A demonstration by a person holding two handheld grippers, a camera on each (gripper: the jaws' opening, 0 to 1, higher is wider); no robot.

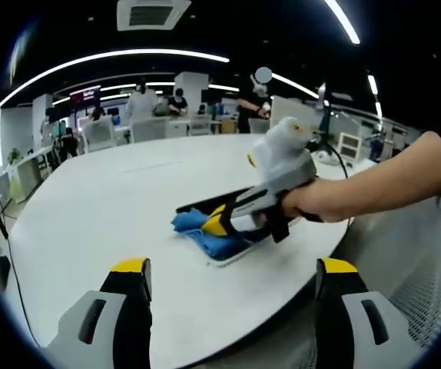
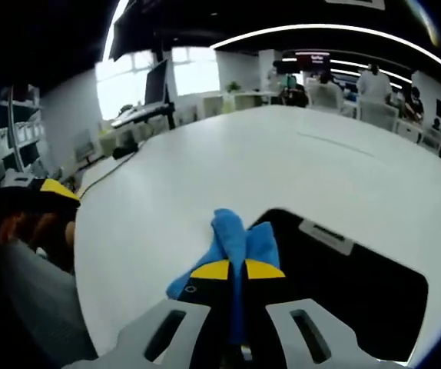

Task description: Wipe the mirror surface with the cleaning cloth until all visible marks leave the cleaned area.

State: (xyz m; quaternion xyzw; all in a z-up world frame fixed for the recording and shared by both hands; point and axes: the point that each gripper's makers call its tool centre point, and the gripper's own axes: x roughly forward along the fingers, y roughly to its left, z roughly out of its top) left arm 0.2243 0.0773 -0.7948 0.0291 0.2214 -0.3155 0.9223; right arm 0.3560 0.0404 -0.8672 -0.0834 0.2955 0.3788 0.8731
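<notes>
- Near the counter's edge: mirror [image 2: 359,292], dark, lying flat on the white counter [image 2: 243,169], pale clip on its far rim.
- Draped over the mirror's near corner: blue cloth [image 2: 232,242], bunched, part on glass, part on counter.
- Right gripper [image 2: 237,270]: jaws closed tight on the cloth, yellow tips nearly meeting, fabric pinched between.
- Same gripper seen from the left gripper view [image 1: 228,221], gripped by a hand [image 1: 313,201], pressing the cloth [image 1: 205,234] onto the mirror [image 1: 217,201].
- Left gripper [image 1: 232,280]: jaws wide apart, holding nothing, hovering over bare counter, well apart from the mirror.
- Marks on the glass: too dark to tell.
- Likely risks: mirror unbraced, so could slide toward the counter edge under a hard stroke; bunched cloth could skip patches; jaw tips could scrape glass if fabric slips out.
</notes>
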